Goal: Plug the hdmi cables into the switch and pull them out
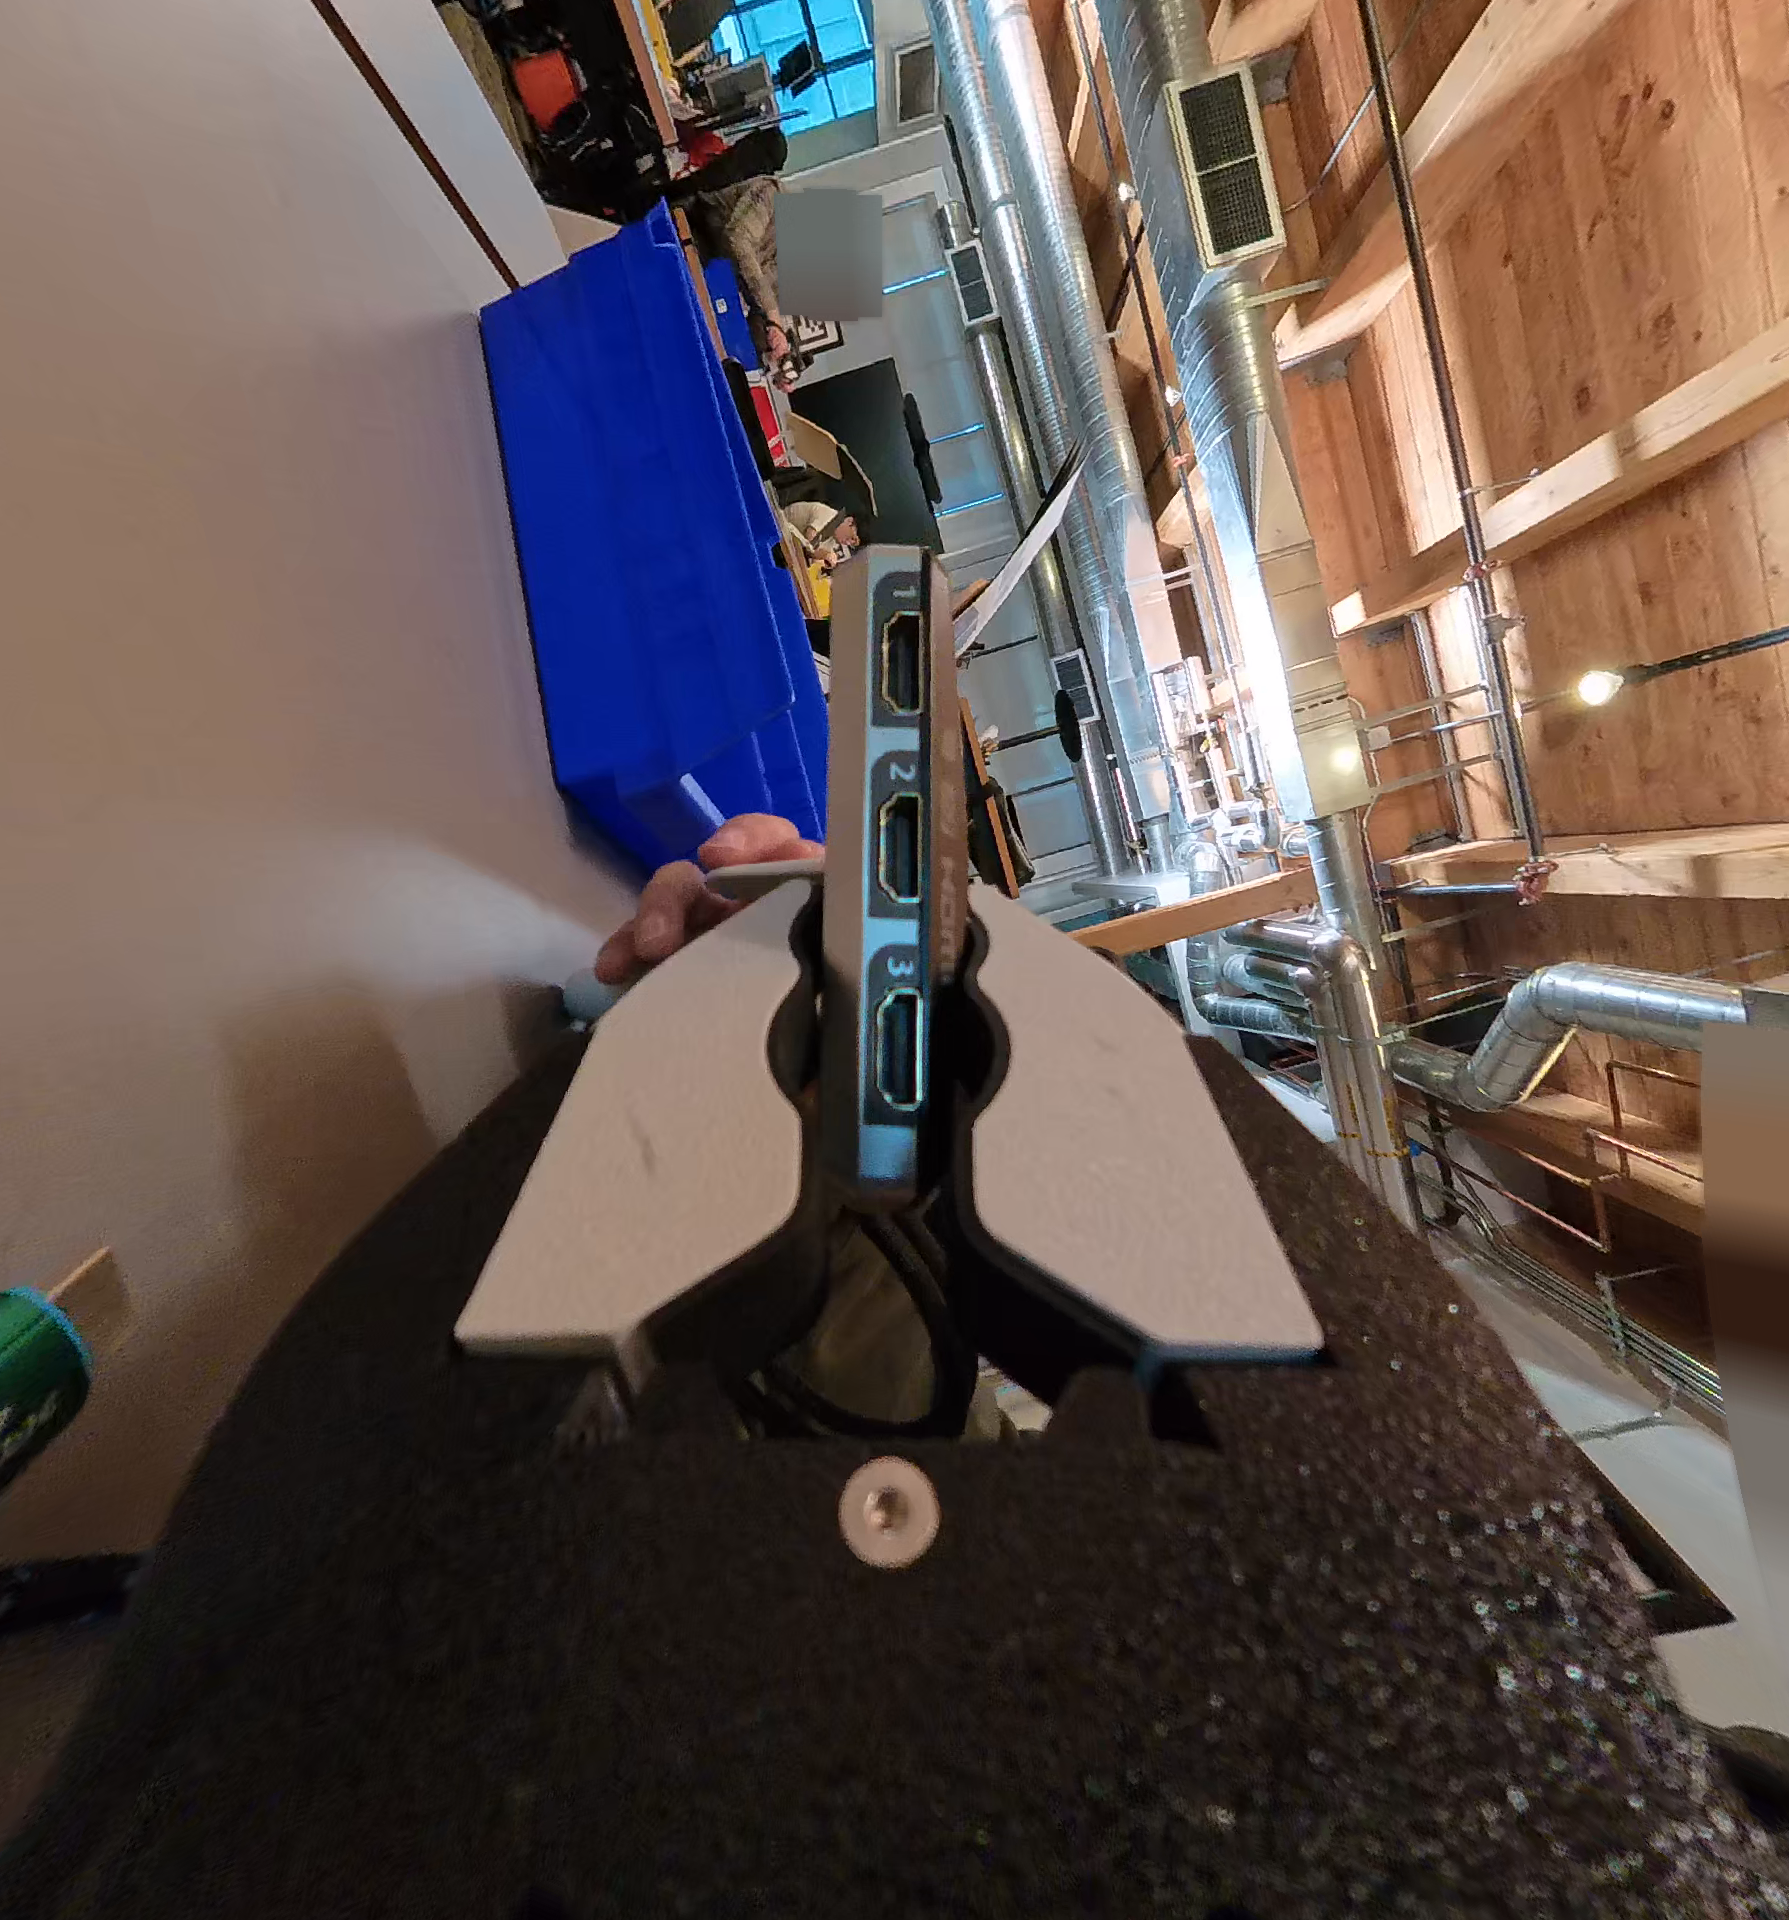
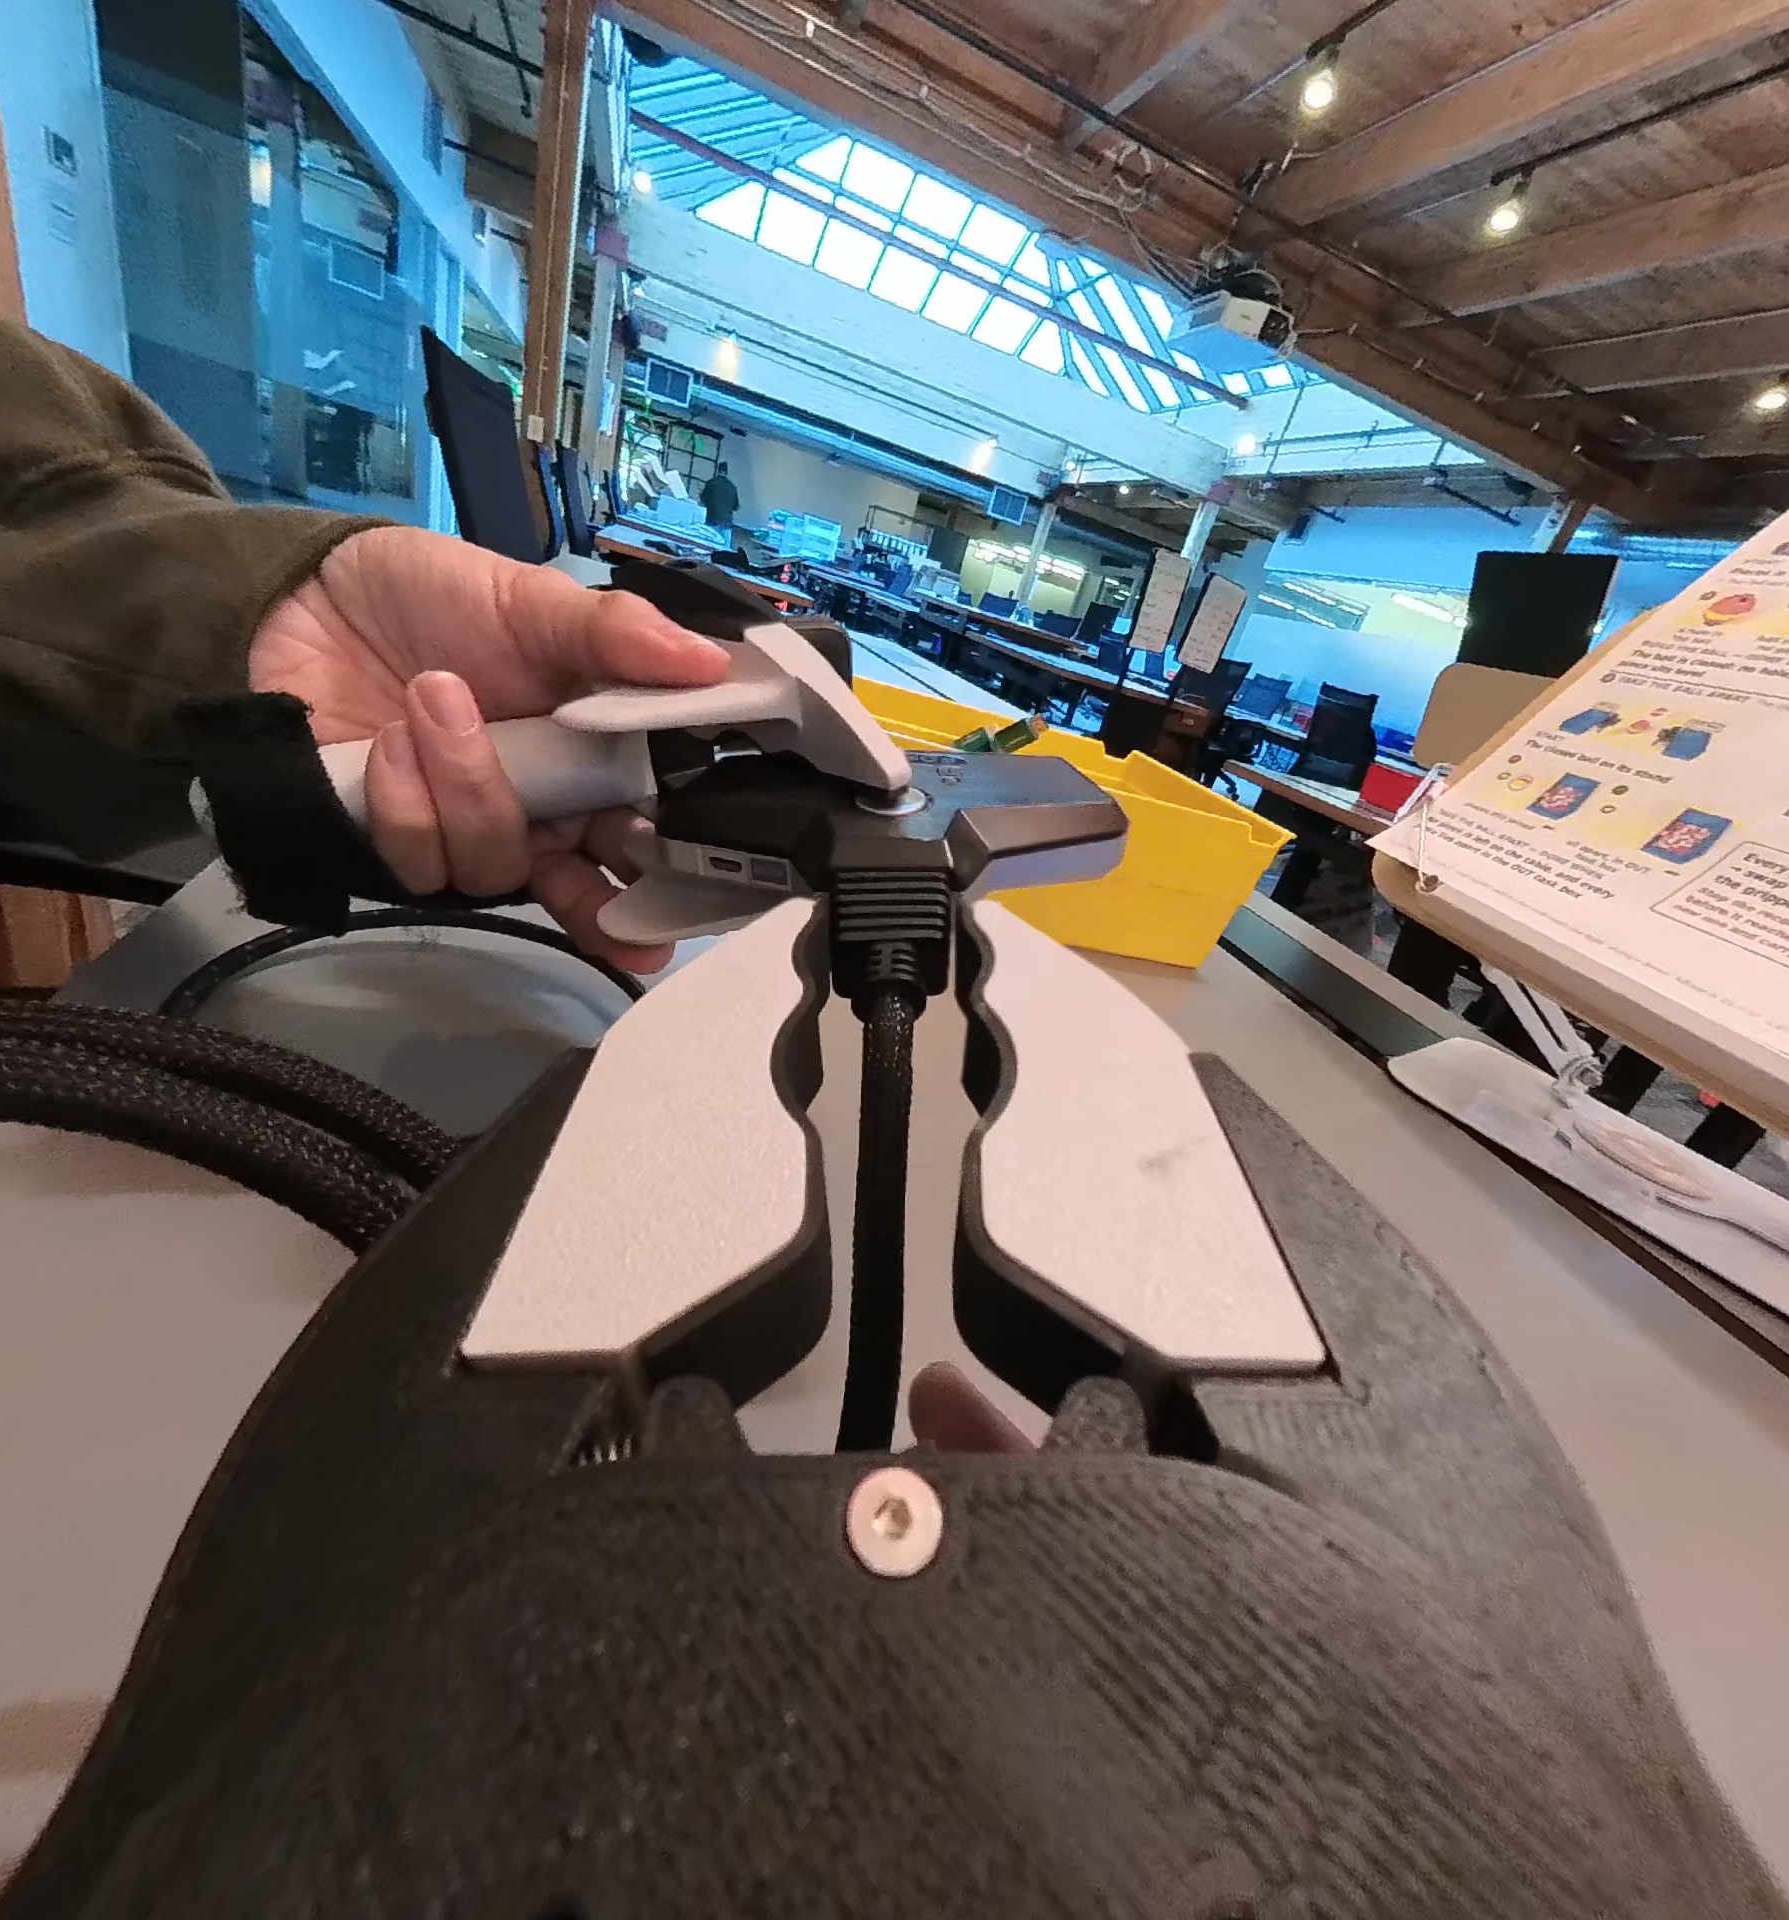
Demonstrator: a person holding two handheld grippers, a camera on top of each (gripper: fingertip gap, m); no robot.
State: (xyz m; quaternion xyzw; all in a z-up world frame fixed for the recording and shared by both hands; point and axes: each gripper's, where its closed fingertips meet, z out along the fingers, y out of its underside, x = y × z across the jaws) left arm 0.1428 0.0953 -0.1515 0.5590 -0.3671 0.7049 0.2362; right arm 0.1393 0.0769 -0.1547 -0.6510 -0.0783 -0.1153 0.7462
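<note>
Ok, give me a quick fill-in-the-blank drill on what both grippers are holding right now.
1. The left gripper is shut on the ____.
2. The switch shows ____ ports along the edge facing its camera.
3. The right gripper is shut on the plug of a black ____.
4. Behind the switch, on the table, sits a ____ bin.

Missing words: switch; three; cable; yellow
</note>
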